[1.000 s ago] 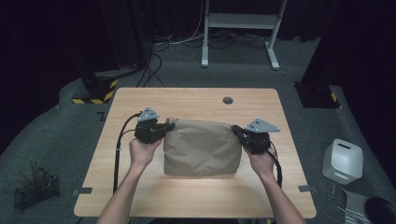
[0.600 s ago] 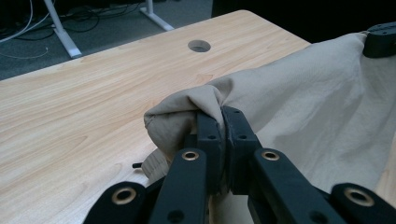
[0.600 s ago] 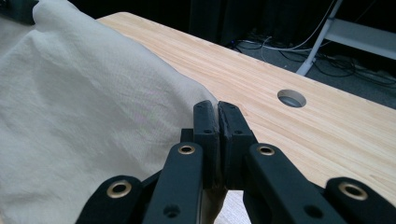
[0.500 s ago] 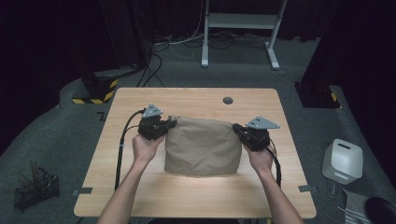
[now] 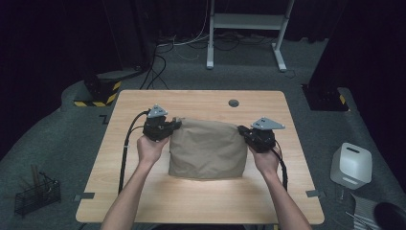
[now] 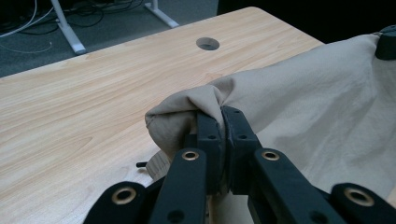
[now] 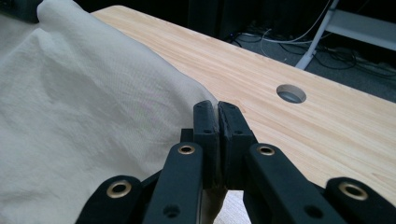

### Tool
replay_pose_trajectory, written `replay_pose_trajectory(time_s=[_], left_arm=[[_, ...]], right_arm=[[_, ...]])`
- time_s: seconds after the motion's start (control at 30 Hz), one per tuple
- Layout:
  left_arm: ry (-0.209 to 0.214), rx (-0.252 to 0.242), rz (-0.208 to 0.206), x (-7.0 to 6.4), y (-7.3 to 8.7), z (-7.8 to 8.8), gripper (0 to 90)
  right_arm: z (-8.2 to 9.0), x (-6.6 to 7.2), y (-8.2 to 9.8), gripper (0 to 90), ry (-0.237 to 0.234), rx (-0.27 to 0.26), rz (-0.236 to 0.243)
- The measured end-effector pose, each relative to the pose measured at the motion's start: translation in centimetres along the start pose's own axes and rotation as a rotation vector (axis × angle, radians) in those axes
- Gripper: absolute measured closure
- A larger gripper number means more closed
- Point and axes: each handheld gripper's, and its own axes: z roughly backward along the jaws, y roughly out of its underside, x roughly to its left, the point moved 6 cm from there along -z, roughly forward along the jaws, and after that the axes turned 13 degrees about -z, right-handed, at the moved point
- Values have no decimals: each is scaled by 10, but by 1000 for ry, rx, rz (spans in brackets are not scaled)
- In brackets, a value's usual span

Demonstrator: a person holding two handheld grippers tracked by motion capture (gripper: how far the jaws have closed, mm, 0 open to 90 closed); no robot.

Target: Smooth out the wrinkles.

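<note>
A beige cloth (image 5: 207,148) lies folded in the middle of the wooden table (image 5: 201,103). My left gripper (image 5: 176,123) is shut on the cloth's far left corner, and the fabric (image 6: 205,100) bunches up around the pinched jaws of that left gripper (image 6: 221,112). At the cloth's right edge my right gripper (image 5: 243,130) is shut too. In the right gripper view the cloth (image 7: 84,112) runs into the closed jaws of the right gripper (image 7: 217,108). Both corners are held slightly above the tabletop.
A round cable hole (image 5: 233,102) sits in the table behind the cloth. On the floor stand a white box (image 5: 351,165) at the right, a wire basket (image 5: 36,194) at the left, and a white desk frame (image 5: 246,28) with cables at the back.
Both grippers have shifted slightly to the right and away from me with the cloth corners pinched in them. The cloth's top edge has followed.
</note>
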Motion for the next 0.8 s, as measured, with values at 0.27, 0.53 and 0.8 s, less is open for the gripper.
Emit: replay_pose_trajectory(time_s=[0.27,0.53,0.8], left_arm=[[-13,27,-12,3,3,-11,866],[-25,45,11,10,7,-26,866],[-60,75,6,16,10,-43,865]], right_arm=[[-12,-7,4,866,15,25,-25],[-25,-13,7,864,43,47,-42],[-42,-22,13,860,91,65,-69]])
